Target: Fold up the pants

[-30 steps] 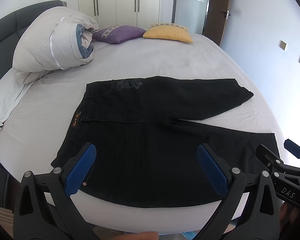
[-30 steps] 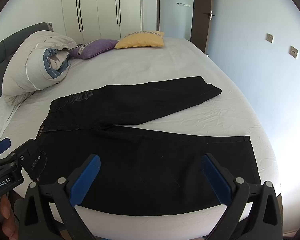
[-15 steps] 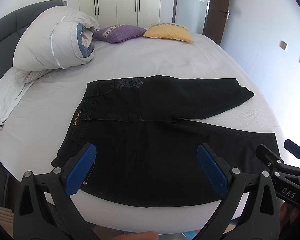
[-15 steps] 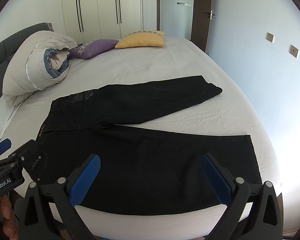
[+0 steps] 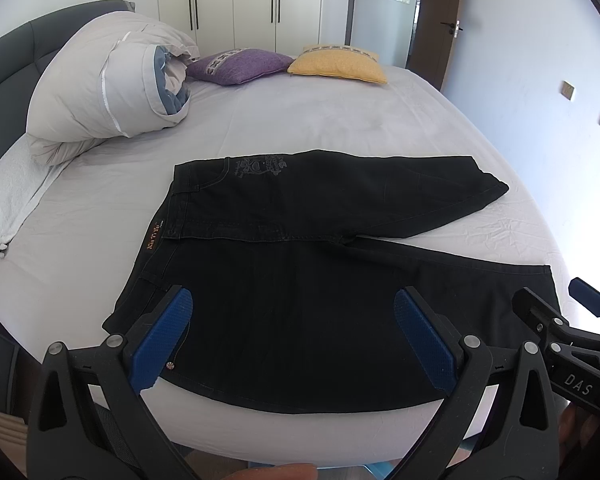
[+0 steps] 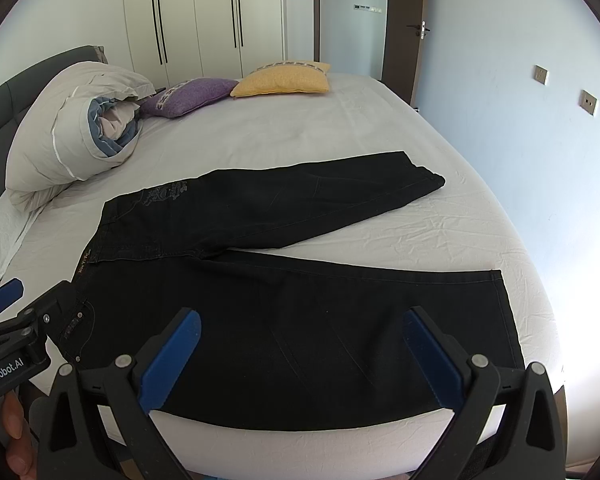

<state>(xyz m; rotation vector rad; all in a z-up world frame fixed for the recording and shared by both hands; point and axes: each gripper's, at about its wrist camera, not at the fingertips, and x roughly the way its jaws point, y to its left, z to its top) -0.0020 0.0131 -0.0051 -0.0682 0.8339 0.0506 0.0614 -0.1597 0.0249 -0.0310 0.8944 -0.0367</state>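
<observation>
Black pants [image 5: 284, 280] lie flat on the bed, waistband to the left, the two legs spread apart toward the right; they also show in the right wrist view [image 6: 300, 300]. My left gripper [image 5: 292, 304] is open and empty, hovering above the near edge of the pants by the waist and seat. My right gripper [image 6: 300, 322] is open and empty above the near leg. Each gripper shows at the edge of the other's view.
The bed [image 5: 320, 128] has a light grey sheet. A rolled duvet [image 5: 112, 88] lies at the back left, a purple cushion [image 5: 240, 66] and a yellow cushion [image 5: 336, 66] at the far end. A wall is to the right, wardrobes behind.
Both grippers have drifted very slightly; the view shifted a little. The pants have not moved.
</observation>
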